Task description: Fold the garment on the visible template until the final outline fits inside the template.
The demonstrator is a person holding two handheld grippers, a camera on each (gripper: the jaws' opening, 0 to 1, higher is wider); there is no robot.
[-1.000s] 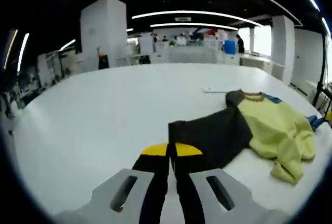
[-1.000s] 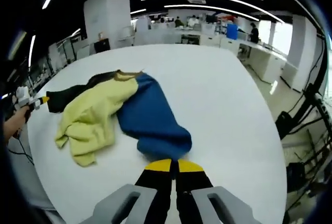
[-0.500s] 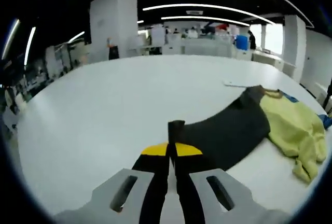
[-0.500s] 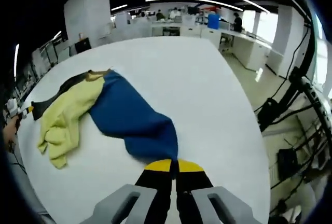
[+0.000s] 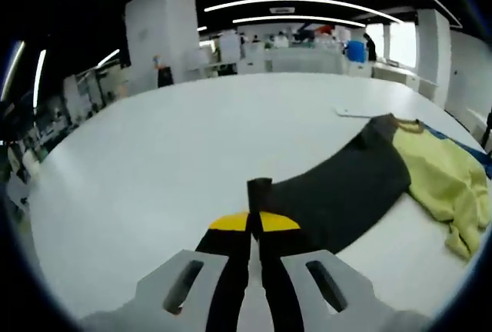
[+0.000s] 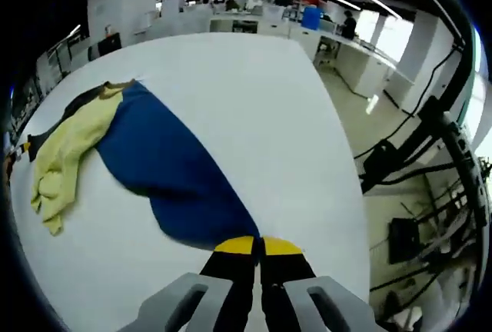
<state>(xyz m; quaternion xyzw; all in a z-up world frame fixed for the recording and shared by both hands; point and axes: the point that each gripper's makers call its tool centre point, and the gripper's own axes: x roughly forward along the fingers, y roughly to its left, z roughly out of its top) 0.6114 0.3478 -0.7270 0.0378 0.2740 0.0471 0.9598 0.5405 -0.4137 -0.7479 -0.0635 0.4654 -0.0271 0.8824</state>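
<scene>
A: Left gripper [image 5: 254, 224], what's it doing?
B: Jaws pinched together on the dark end of the garment [image 5: 346, 190]. A narrow strip of black cloth [image 5: 259, 192] sticks up right between the yellow tips, so it is clamped on the fabric edge.

A: And where does the garment run from there?
B: In the left gripper view the black part stretches away from the tips toward the right across the white table [image 5: 154, 155], then meets the yellow section [image 5: 442, 182] near the right edge. A sliver of blue shows past the yellow. A tan collar band sits at the far end of the black part.

A: Right gripper [image 6: 257, 246]?
B: Same thing, jaws closed with no gap, gripping the blue end of the garment [image 6: 165, 174]. The blue cloth comes right down to the yellow tips and touches them.

A: Layout in the right gripper view?
B: Blue panel spreads from the tips up and left over the table [image 6: 246, 86]. Yellow section [image 6: 65, 155] lies bunched along its left side, black part beyond that at the far left. The garment looks pulled out long between the two grippers, lying mostly flat.

A: Template?
B: Can't make one out on the table. A small flat white object [image 5: 355, 112] lies near the collar.

A: Background?
B: Office room, white pillars, ceiling light strips, cables and floor beside the table's right edge in the right gripper view.
</scene>
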